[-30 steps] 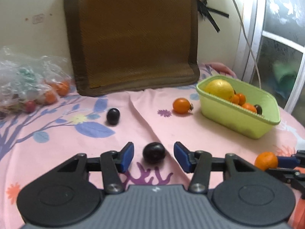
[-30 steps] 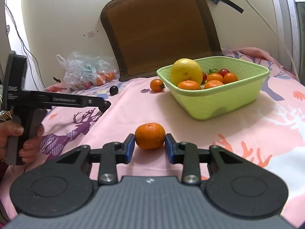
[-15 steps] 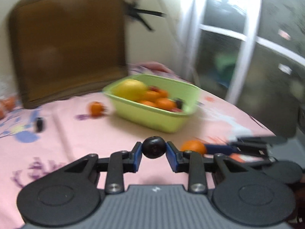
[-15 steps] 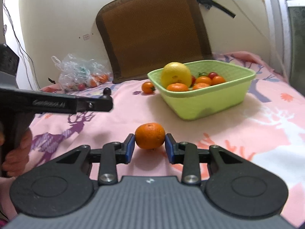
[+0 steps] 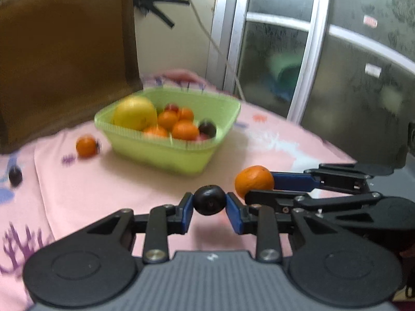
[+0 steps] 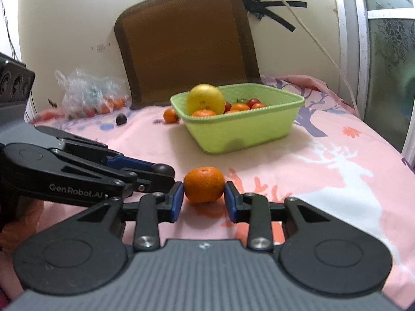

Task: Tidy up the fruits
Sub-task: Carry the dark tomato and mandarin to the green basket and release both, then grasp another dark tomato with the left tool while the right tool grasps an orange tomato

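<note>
A: Since both claws are loaded, note status; the left gripper [image 5: 209, 204] is clamped on a plum [image 5: 209, 200]; the right gripper [image 6: 204, 197] is clamped on a mandarin [image 6: 204, 184]; both fruits are held just above the pink sheet [image 6: 337, 171], short of the basket [image 6: 241, 132].

B: Progress, as I judge it?

A: More than half done; the basket already holds a large yellow fruit [image 6: 205, 99], several small orange ones, a few red ones and one dark one; two fruits are in transit; two lie loose on the sheet left of the basket: an orange one [image 5: 86, 146] just beside it, a dark one [image 5: 15, 177] farther off.

B: And the bag [image 6: 88, 96] at the back?

A: Contents are red and orange pieces behind crinkled plastic; type and count cannot be read; whether they belong to the job cannot be told.

B: Other limits?

A: The left view is smeared, so basket contents blur there; the yellow fruit and the near wall hide the basket floor in the right view; the left claw hides most of its plum there; the dark fruit is near the left edge of the left view.
</note>
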Motion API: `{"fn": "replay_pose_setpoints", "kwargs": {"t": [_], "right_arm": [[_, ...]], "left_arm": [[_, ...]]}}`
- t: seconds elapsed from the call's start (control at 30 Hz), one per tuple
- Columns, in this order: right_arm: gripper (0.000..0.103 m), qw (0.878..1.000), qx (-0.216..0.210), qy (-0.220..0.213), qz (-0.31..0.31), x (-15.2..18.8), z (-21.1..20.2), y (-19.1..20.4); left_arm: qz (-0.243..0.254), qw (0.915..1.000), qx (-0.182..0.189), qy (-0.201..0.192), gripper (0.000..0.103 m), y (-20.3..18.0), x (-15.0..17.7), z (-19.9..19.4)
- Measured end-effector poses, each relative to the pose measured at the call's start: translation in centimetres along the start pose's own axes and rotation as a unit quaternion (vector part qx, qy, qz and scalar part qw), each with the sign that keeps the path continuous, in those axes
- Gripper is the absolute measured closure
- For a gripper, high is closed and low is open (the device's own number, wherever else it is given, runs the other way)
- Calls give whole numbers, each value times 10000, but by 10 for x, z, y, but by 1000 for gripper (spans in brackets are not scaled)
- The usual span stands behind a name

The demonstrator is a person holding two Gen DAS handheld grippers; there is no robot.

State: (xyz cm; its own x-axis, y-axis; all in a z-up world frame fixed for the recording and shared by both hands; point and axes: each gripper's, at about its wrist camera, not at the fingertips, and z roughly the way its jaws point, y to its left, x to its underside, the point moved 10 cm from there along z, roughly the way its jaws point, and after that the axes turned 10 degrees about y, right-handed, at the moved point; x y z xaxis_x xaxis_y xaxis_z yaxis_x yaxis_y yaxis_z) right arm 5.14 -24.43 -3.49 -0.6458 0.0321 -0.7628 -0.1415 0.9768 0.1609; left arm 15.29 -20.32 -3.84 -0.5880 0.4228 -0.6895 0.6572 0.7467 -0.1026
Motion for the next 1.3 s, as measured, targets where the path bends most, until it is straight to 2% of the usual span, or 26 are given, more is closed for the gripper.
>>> {"fn": "replay_pose_setpoints", "kwargs": {"t": [0.1, 0.17, 0.33, 0.5, 0.57, 0.67, 0.8, 0.93, 1.0, 1.17, 1.3], "right_arm": [[66, 9987, -153, -351, 323, -19, -9, -10], [66, 9974, -61, -625, 348, -37, -13, -17], [66, 9947, 216, -981, 197, -72, 0, -35], [65, 9943, 470, -933, 197, -84, 24, -55], [64, 9935, 620, -942, 155, -86, 29, -61], [65, 9928, 637, -988, 238, -88, 34, -67], [64, 9918, 667, -1032, 345, -87, 33, -70], [64, 9904, 679, -1119, 450, -89, 27, -71], [64, 9896, 649, -1191, 481, -90, 20, -68], [64, 9913, 240, -1261, 305, -94, 11, -39], [64, 9940, -147, -1069, -171, -90, 19, 7]], "left_arm": [[0, 9996, -23, -266, 75, 1, -30, -6], [1, 9993, -34, -384, 74, 2, -51, -4], [-71, 9992, -186, -341, 75, 18, -82, 26], [-188, 9992, -308, -158, 73, 35, -86, 55], [-265, 9991, -315, -109, 69, 39, -84, 61], [-358, 9987, -339, -110, 58, 46, -83, 63], [-479, 9981, -284, -268, 58, 51, -83, 47], [-724, 9953, -334, -555, 58, 68, -70, 11], [-893, 9928, -506, -618, 58, 87, -53, -7], [-1244, 9810, -1405, -484, 58, 144, 1, -38], [-1563, 9695, -1840, -417, 58, 181, 27, -51]]}}
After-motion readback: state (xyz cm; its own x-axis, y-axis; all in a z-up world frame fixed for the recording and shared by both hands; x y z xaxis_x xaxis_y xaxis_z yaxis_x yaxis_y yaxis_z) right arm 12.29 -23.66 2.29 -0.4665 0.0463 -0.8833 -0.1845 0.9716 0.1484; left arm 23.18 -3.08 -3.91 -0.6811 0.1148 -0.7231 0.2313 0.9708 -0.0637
